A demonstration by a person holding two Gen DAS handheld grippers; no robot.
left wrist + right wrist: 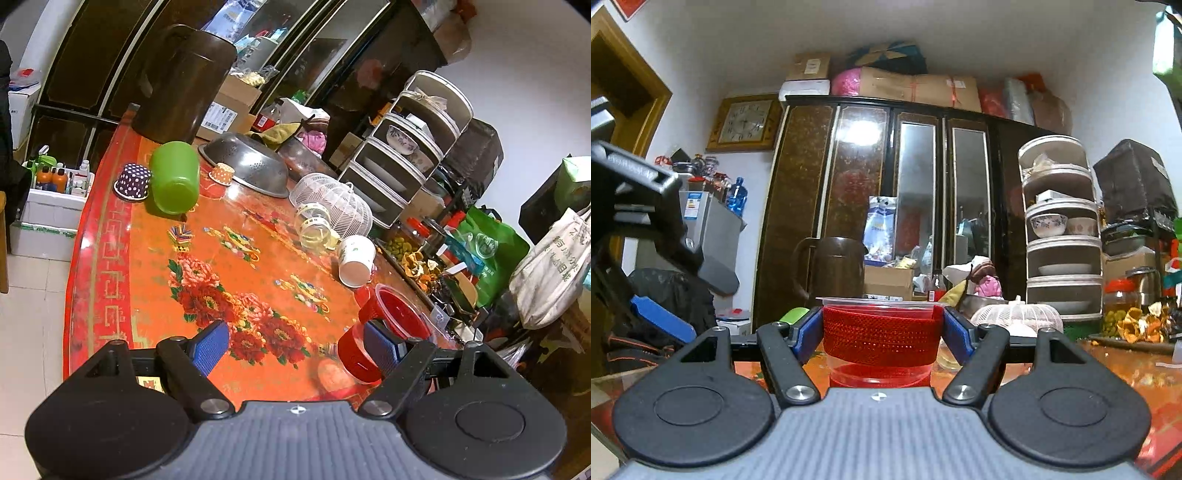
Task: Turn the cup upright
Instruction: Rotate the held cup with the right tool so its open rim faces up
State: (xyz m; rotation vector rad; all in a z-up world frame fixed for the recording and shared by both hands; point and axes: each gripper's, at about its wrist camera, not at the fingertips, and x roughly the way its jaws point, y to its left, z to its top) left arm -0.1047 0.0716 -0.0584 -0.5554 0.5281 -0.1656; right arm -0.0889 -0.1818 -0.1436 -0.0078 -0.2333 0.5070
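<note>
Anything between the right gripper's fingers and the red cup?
Nothing: in the right wrist view both blue fingers press the red cup directly at its red sleeve.

Desk (155, 280): orange-red, printed with red peonies, gold fret border. Cup (881, 341): clear plastic, red mesh sleeve. At eleven o'clock, a plain green tumbler (174, 178) and a purple, white-dotted paper cup (133, 181).

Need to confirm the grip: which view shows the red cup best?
The right wrist view: the red cup stands upright, centred between the right gripper fingers. The left wrist view shows only part of it, behind the open left gripper.
</note>
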